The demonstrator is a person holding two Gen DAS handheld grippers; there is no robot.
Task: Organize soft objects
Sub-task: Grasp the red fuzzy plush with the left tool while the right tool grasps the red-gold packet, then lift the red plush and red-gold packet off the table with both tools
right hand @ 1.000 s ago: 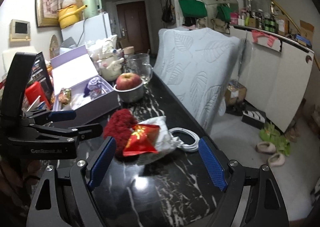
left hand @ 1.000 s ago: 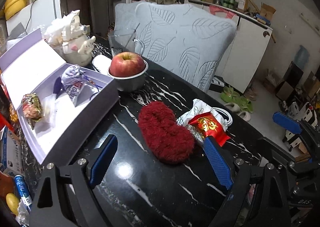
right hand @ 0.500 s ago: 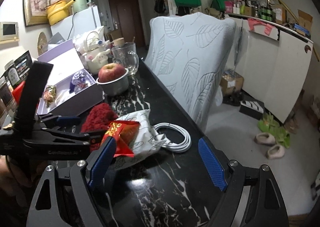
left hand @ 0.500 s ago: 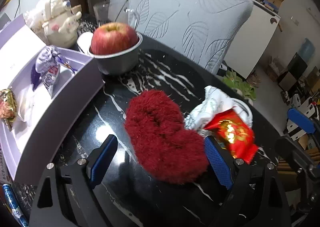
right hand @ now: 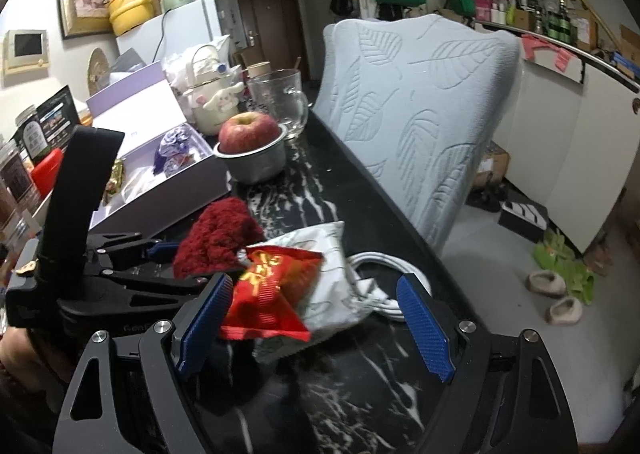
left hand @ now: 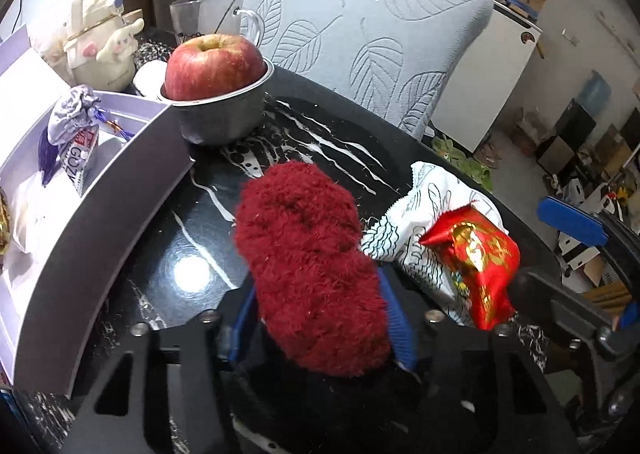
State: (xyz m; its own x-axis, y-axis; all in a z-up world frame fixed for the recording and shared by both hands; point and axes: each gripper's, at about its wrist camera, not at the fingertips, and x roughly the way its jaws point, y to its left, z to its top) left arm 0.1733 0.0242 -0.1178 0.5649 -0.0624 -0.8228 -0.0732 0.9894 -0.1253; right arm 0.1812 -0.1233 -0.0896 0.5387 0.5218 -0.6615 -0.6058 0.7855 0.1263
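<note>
Since a second ago, the left tongs have come down over the red fluffy piece and their jaws have just been closing, so the blue pads now press its near end from both sides. That red fluffy piece lies on the black marbled desk, with its far end pointing toward a metal bowl that holds an apple.

Just to the right of the red piece lies a white patterned pouch, touching it, with a shiny red packet resting on top. To the left, an open lilac box sits on the desk and holds a small purple drawstring pouch. Behind the desk stands a chair with a pale leaf-patterned cover.

From the right wrist view, the right tongs hang wide open, gripping nothing. The red packet and white pouch sit between their blue pads, the packet just beside the left pad. A coiled white cable lies beside the pouch.
</note>
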